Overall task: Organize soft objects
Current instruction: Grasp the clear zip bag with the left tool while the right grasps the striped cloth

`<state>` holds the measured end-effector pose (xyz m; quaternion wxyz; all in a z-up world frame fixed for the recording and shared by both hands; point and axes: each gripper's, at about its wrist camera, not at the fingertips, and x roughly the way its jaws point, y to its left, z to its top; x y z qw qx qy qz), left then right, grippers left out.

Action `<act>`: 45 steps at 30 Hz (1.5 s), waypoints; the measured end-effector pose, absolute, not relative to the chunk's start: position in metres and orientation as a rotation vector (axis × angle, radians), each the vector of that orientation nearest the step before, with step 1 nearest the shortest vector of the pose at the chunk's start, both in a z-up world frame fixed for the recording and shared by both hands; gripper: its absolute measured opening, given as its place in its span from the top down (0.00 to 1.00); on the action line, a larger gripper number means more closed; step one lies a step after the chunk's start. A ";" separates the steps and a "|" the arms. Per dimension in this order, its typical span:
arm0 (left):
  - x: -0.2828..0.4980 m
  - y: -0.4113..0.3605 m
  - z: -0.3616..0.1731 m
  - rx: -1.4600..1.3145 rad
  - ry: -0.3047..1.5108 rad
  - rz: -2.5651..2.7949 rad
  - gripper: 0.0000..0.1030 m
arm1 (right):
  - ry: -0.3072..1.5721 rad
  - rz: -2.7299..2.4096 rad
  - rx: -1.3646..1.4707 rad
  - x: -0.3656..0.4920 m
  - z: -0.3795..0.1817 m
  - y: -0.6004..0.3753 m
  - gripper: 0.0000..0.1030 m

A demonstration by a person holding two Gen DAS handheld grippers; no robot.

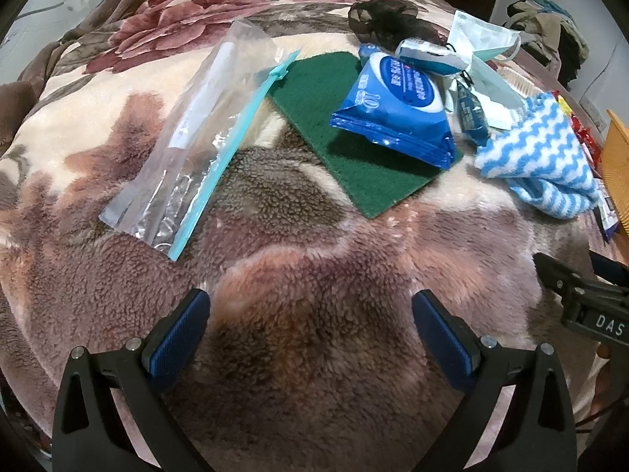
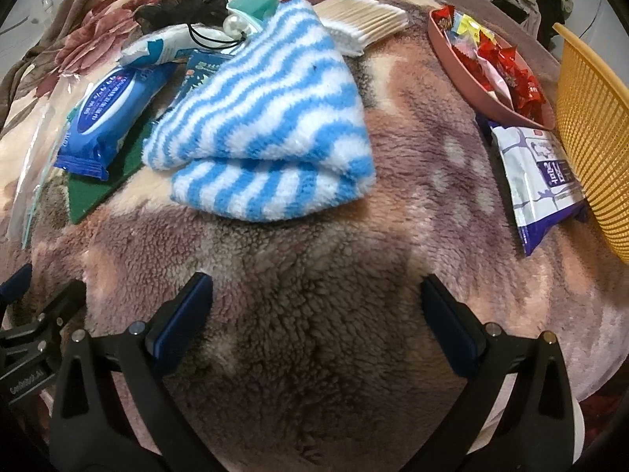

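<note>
A folded blue-and-white striped towel (image 2: pixel 267 126) lies on the floral fleece blanket, straight ahead of my right gripper (image 2: pixel 316 295), which is open and empty. The towel also shows in the left wrist view (image 1: pixel 538 149) at the right. A blue wet-wipes pack (image 1: pixel 397 106) rests on a green scouring pad (image 1: pixel 346 129). A clear zip bag with a teal slider (image 1: pixel 188 133) lies to the left. A face mask (image 1: pixel 479 43) and a black hair net (image 1: pixel 385 19) lie behind. My left gripper (image 1: pixel 310 306) is open and empty over bare blanket.
An orange plastic basket (image 2: pixel 593 129) stands at the right. A pink tray of wrapped candies (image 2: pixel 491 67) and a purple-white snack pack (image 2: pixel 546 181) lie beside it. A pack of cotton swabs (image 2: pixel 361 19) and a pearl hair tie (image 2: pixel 228 27) lie behind the towel.
</note>
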<state>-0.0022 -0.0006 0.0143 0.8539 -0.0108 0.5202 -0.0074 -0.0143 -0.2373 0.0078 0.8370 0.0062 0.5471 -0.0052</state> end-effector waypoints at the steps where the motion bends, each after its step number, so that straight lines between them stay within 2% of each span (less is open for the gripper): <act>1: -0.004 -0.002 0.017 -0.020 1.095 -0.018 0.00 | 1.161 -0.011 0.018 -0.013 0.010 -0.237 0.00; 11: -0.025 -0.005 0.049 0.009 1.031 -0.028 0.00 | 1.148 0.036 0.080 -0.008 0.035 -0.236 0.00; 22: 0.016 0.034 0.075 -0.031 1.051 0.012 0.00 | 1.074 0.037 0.053 0.041 0.070 -0.209 0.00; 36: 0.086 0.077 0.059 -0.050 1.127 0.066 0.00 | 1.144 0.070 -0.009 0.056 0.048 -0.209 0.01; 38: 0.094 0.079 0.054 -0.048 1.137 0.064 0.00 | 1.148 0.081 -0.019 0.060 0.046 -0.206 0.04; 42: 0.113 0.081 0.041 -0.027 1.168 0.049 0.02 | 1.179 0.104 -0.040 0.066 0.040 -0.202 0.17; 45: 0.123 0.080 0.032 -0.026 1.197 0.031 0.18 | 1.188 0.110 -0.046 0.067 0.039 -0.203 0.29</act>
